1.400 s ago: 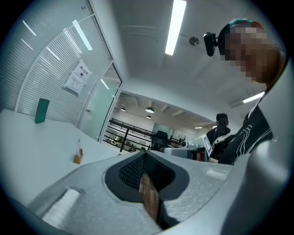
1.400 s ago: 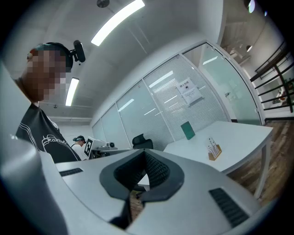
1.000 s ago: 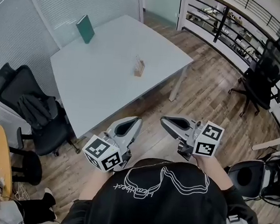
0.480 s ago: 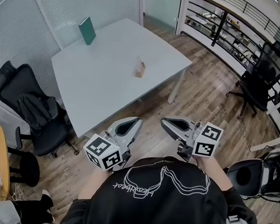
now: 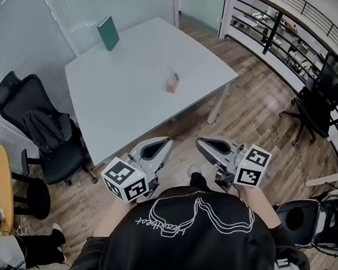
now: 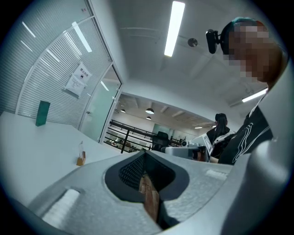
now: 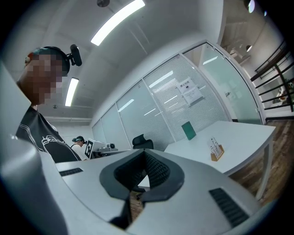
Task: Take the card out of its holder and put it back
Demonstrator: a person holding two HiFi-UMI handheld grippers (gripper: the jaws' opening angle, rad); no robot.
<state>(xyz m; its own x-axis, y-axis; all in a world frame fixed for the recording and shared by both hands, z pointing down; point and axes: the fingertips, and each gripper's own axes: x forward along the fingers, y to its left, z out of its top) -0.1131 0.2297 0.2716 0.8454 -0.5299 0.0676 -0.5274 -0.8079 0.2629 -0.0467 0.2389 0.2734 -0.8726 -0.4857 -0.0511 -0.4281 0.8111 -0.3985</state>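
Card (image 5: pixel 172 75): stands upright in its wooden holder (image 5: pixel 172 85) on the white table (image 5: pixel 131 100), near the table's middle and a little toward the 3 o'clock edge in the head view. Seen from above, the card's top edge and the holder's long axis run roughly from 11 to 5 o'clock; it is too small to fix more finely. In the right gripper view the card (image 7: pixel 213 144) rises plumb from the holder (image 7: pixel 217 153), its face turned partly toward the camera.

Change against the earlier frames: card and holder keep the same spot on the table. The whole table sits slightly toward 3 o'clock in the picture. A shoe (image 5: pixel 195 176) now shows on the floor between the two grippers, where none showed before. Gripper posture is unchanged.

Left gripper (image 5: pixel 167 143): off the table at the holder's 6 o'clock, well apart from it, tips met, nothing between them (image 6: pixel 144 154).

Right gripper (image 5: pixel 199 143): just beside the left at its 3 o'clock, likewise closed and empty (image 7: pixel 144 150).

Surroundings: a green book (image 5: pixel 108 32) stands at the holder's 10 o'clock near the table's far corner. A black office chair (image 5: pixel 34 125) with a garment over it stands at 8 o'clock.
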